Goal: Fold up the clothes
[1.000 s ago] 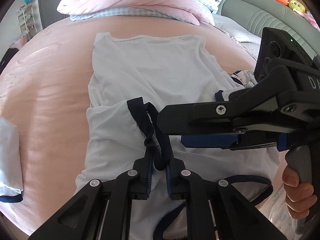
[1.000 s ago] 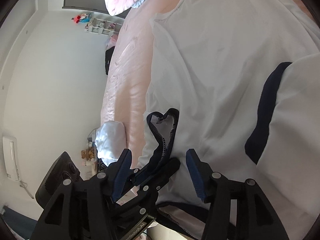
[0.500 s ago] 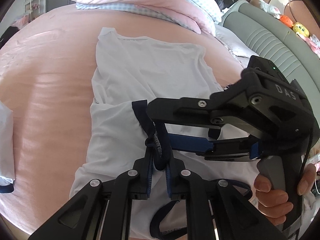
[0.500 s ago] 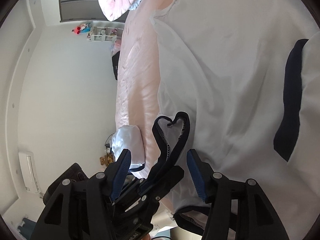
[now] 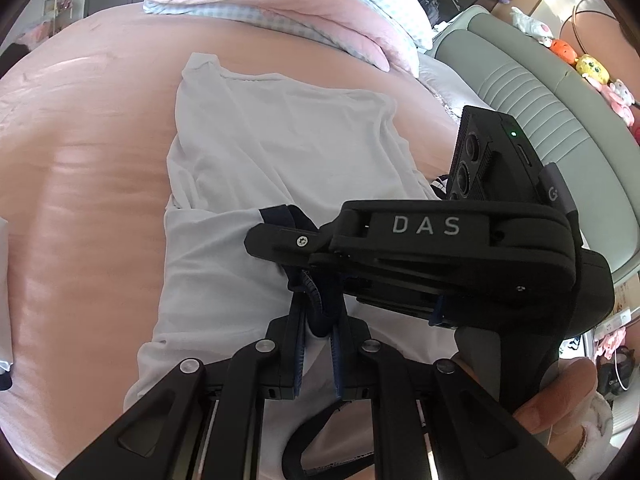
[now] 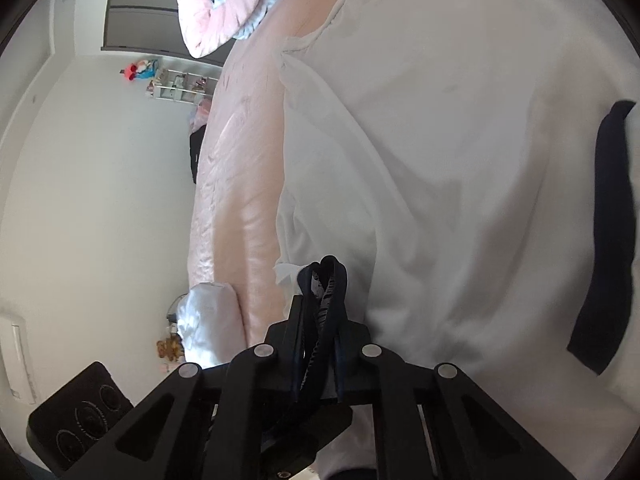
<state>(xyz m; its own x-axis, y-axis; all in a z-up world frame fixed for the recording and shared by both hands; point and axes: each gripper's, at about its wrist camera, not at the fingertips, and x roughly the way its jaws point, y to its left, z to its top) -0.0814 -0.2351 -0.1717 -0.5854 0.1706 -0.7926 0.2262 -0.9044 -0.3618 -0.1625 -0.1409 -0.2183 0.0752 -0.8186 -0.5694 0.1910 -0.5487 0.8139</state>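
Room to move lies at nine o'clock in your left wrist view: bare pink satin bedsheet [image 5: 80, 200] runs wide out to the bed's edge there. At twelve o'clock a pink-and-blue checked quilt [image 5: 304, 12] is heaped up, and at two o'clock a grey ribbed padded headboard [image 5: 532, 108] closes that side off.

The white short-sleeved T-shirt with navy trim [image 5: 280, 152] lies spread on the sheet from centre towards twelve o'clock, its far hem well short of the quilt. A second, crumpled white garment [image 6: 208, 320] sits at the bed's edge, at eight o'clock in your right wrist view.

Your left gripper [image 5: 318, 320] has its jaws together, clamped on the navy ribbed trim [image 5: 316, 296], which stands up in a bunched loop between the blue pads. Your right gripper [image 6: 320, 320] crosses in from three o'clock; its jaws are closing, and the pads are already pinching that same trim, which pokes out beyond the tips.

White letters on the right gripper's black body read "DAS" [image 5: 426, 225].
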